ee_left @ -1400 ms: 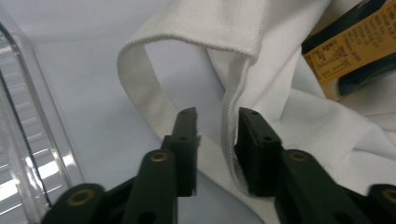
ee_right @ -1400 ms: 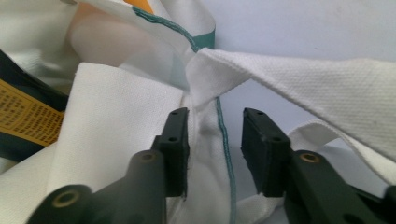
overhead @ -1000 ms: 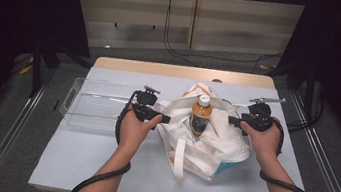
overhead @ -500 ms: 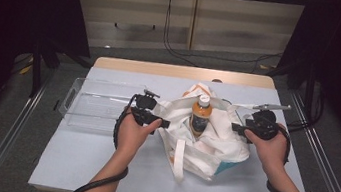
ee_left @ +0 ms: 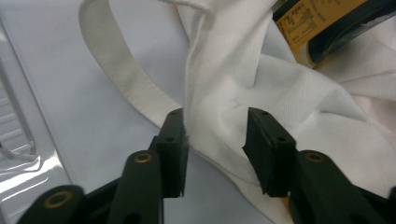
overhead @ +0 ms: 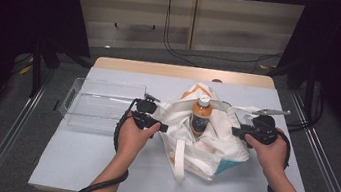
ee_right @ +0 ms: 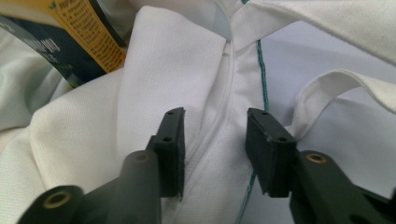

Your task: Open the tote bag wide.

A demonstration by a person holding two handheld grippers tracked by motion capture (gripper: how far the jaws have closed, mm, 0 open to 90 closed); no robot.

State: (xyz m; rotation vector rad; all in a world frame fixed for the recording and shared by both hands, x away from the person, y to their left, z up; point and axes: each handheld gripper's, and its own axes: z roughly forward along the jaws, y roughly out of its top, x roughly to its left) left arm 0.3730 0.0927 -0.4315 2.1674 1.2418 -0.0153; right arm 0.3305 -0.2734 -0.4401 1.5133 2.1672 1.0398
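Bottle [overhead: 200, 115] stands in the bag [overhead: 202, 146], mid-frame; both grippers' fingers [ee_left: 170, 144] [ee_right: 170, 144] spread around its cloth, grip pending.

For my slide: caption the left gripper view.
Left gripper, jaws open, straddles a fold of the white bag beside its strap.

My right gripper [ee_right: 215, 140] has its jaws parted around the white bag's [ee_right: 154, 79] seam, with a yellow-labelled bottle [ee_right: 70, 32] at upper left.
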